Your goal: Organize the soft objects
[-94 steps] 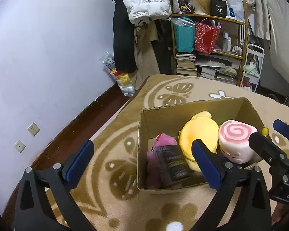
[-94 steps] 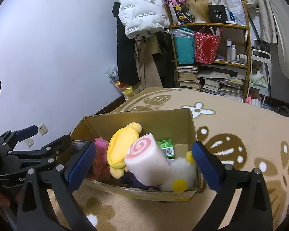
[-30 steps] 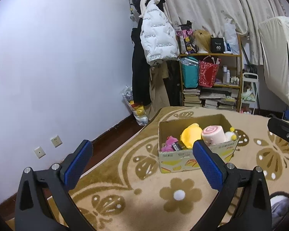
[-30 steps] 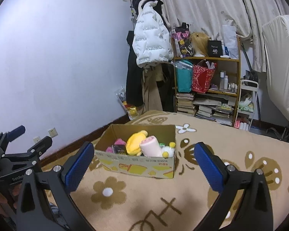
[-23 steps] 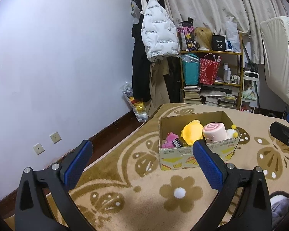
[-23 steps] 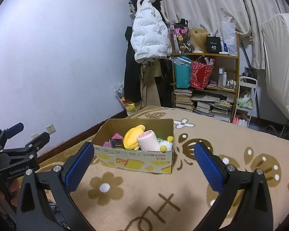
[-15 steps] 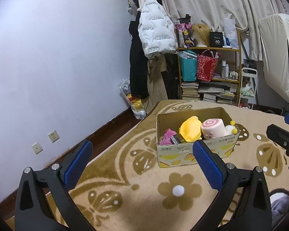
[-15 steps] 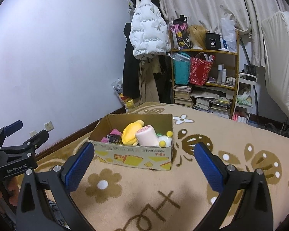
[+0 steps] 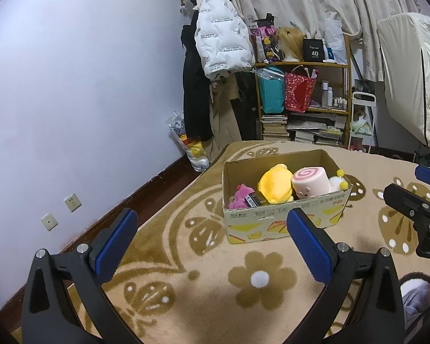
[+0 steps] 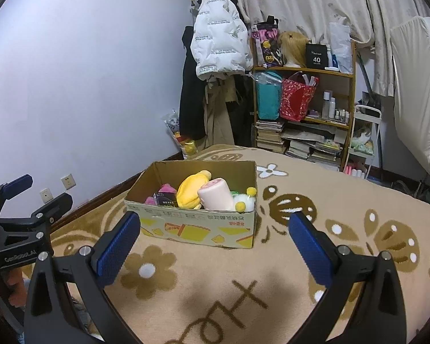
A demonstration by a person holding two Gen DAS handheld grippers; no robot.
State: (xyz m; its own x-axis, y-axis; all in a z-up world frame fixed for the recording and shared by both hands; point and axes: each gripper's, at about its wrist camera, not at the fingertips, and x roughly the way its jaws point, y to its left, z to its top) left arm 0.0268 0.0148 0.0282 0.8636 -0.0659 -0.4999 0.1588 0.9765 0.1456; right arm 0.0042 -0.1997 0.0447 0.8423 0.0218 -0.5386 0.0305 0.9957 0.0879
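both claws (image 9: 212, 240) (image 10: 215, 240) have backed off; box (image 9: 283, 220) sits mid-rug (image 9: 186, 258).

left gripper (image 9: 210, 242) sits low in frame, jaws spread wide, nothing in them; right gripper (image 10: 215, 242) same deal

Pale lilac wall (image 9: 86, 71), beige flower-patterned carpet (image 9: 215, 272) — cluttered wooden shelf (image 10: 304, 109), cream curtains (image 10: 315, 0) behind.

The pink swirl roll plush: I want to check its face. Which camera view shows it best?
The left wrist view: the pink swirl roll plush turns its swirl end and small face toward the camera. The right wrist view shows only its plain side.
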